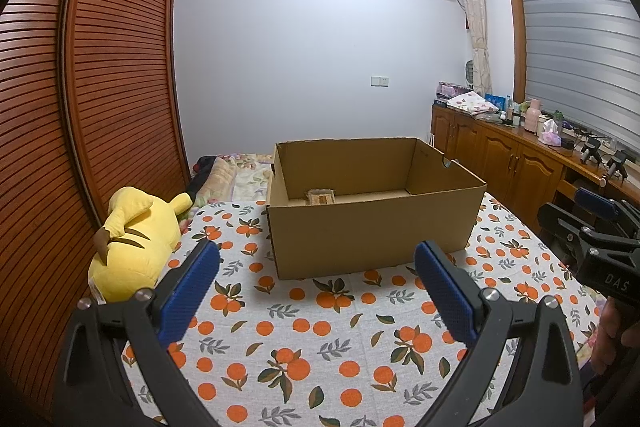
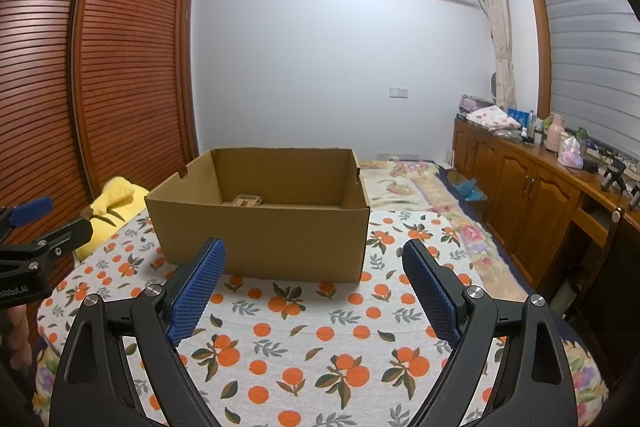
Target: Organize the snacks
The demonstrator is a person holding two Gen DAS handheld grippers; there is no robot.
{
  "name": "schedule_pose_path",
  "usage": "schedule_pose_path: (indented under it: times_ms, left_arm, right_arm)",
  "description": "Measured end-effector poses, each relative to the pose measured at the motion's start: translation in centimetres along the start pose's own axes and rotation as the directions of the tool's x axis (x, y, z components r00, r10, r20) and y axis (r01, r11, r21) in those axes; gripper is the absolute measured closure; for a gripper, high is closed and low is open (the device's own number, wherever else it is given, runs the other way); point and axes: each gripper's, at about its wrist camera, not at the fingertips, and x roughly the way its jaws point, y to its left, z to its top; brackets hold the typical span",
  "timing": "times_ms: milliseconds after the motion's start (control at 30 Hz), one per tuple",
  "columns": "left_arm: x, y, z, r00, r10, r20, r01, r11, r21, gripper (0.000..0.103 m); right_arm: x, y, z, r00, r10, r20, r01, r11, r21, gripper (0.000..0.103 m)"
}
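My left gripper (image 1: pixel 316 255): jaws spread wide, nothing between the blue pads (image 1: pixel 188 295), hanging above the orange-print cloth (image 1: pixel 304 339) short of the box. My right gripper (image 2: pixel 314 253): likewise spread wide and holding nothing, over the same cloth, facing the box's near wall. Cardboard box (image 1: pixel 372 227): open-topped, flaps absent from view, standing flat on the cloth; its near wall lies just beyond both sets of fingertips, its near bottom edge meets the cloth in a clean line, and a cut-out notch shows in the top edge of one side wall. Snack packet (image 1: pixel 320 195): one small brownish item, lying on the box floor against the far wall, toward the left side as my left camera sees it; its label is too small to read. Open room: a broad strip of bare cloth between the grippers and the box; more bare cloth to the right of the box up to the bed's (image 2: pixel 424 187) floral edge. Plush toy (image 1: pixel 136 243): yellow, lying at the cloth's left edge, close to the slatted wardrobe (image 1: pixel 100 107) and apart from the box. Cabinet (image 2: pixel 532 203): wooden, along the right, cluttered on top, separated from the bed by a narrow gap.
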Motion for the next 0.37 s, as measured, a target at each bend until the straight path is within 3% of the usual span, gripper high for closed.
schedule_pose_path:
  times_ms: [367]
  left_arm:
    - [-0.01, -0.07, -0.02, 1.000, 0.001, 0.001, -0.001, 1.000, 0.001, 0.004]
  right_arm:
    - [-0.03, -0.05, -0.05, 1.000, -0.001, 0.001, 0.001, 1.000, 0.002, 0.011]
